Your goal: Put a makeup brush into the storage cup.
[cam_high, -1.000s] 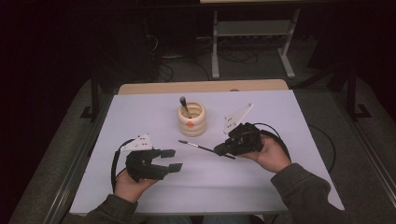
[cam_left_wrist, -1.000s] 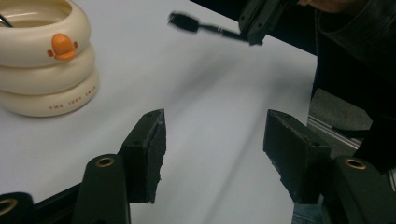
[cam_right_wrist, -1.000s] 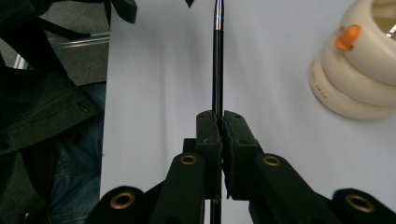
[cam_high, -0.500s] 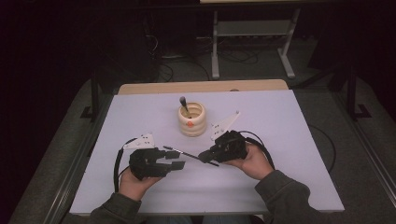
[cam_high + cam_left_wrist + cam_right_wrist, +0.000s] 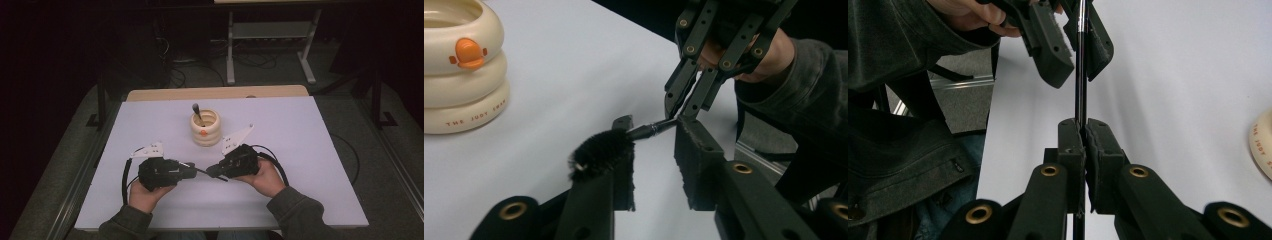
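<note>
Between tools (image 5: 200, 170), brush (image 5: 600, 151) handle pinched.

- The thin black brush (image 5: 604, 150) hangs level above the white worktop (image 5: 310, 150), between my two hands.
- Its dark metal stem (image 5: 1081, 75) is pinched between the closed jaws of my right hand-held gripper (image 5: 1084, 131).
- Its bristly black head rests against one pad of my left hand-held gripper (image 5: 654, 165), whose jaws stand apart around it.
- The cream ringed holder (image 5: 205, 128) with an orange duck stands upright behind, with a dark handle (image 5: 197, 110) sticking out of it.
</note>
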